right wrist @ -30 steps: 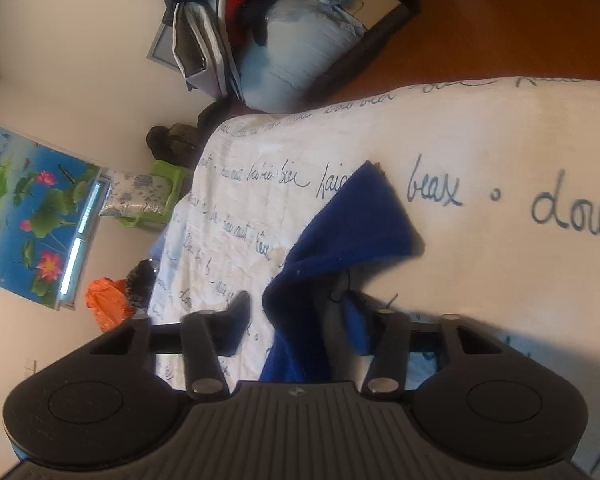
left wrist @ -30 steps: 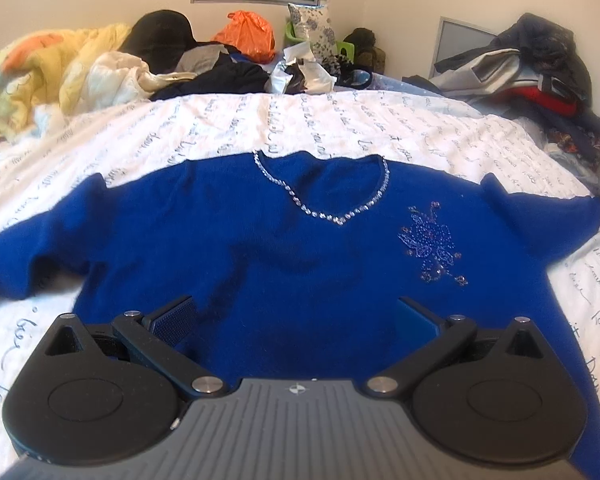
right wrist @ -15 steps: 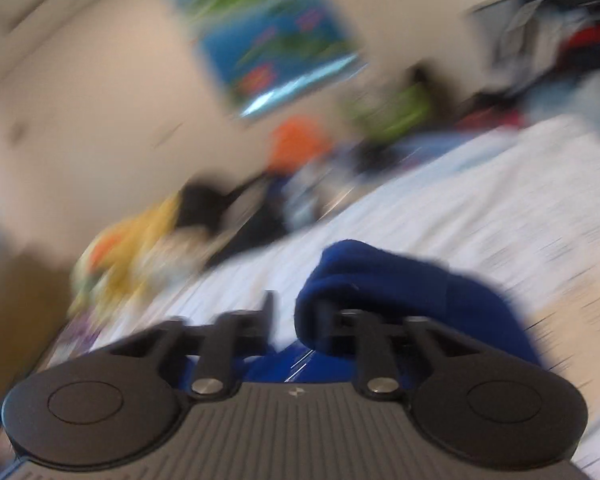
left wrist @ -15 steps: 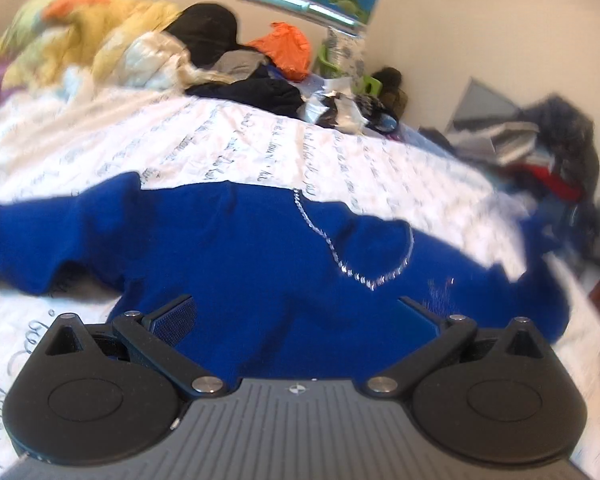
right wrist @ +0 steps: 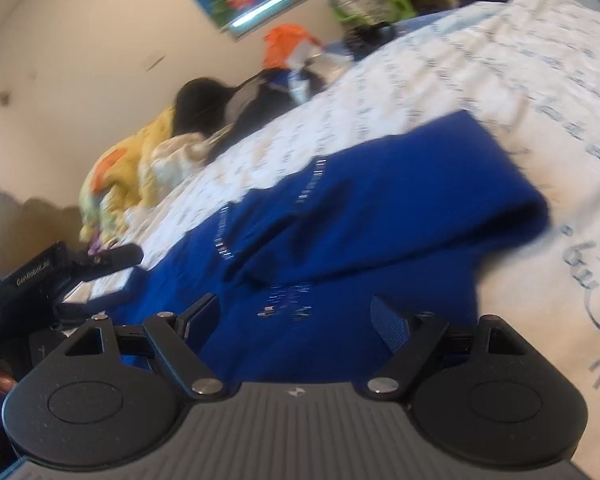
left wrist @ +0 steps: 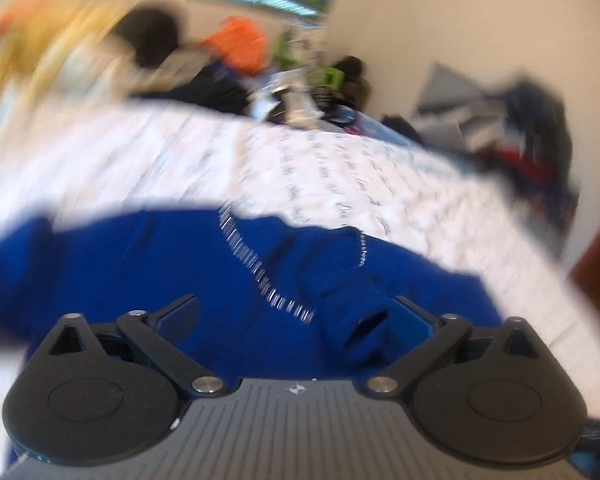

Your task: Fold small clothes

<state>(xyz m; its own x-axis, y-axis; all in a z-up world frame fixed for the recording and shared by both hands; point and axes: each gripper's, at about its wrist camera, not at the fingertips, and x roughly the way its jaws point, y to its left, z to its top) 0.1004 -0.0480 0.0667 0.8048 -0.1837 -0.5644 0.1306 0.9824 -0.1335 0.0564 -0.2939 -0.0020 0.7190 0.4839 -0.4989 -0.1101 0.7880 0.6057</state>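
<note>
Sweater [right wrist: 340, 216] of deep blue lies spread across the bed [right wrist: 520, 64], its right sleeve [right wrist: 400, 200] already folded inward over the chest, cuff pointing toward the beaded neckline. Our right gripper [right wrist: 296, 320] hovers above the hem, fingers wide and empty. Our left gripper [left wrist: 296, 316] (view badly smeared) seems equally wide, and nearer the unfolded left sleeve [left wrist: 16, 264] toward the bed's left edge.

Sweater [right wrist: 340, 320] spread on the bed sheet [right wrist: 500, 60], one sleeve [right wrist: 420, 200] folded across its chest, right gripper [right wrist: 296, 316] held above the sweater body, left gripper [left wrist: 296, 316] above the neckline [left wrist: 260, 276], clothes pile [left wrist: 220, 80] heaped behind, at the wall.
</note>
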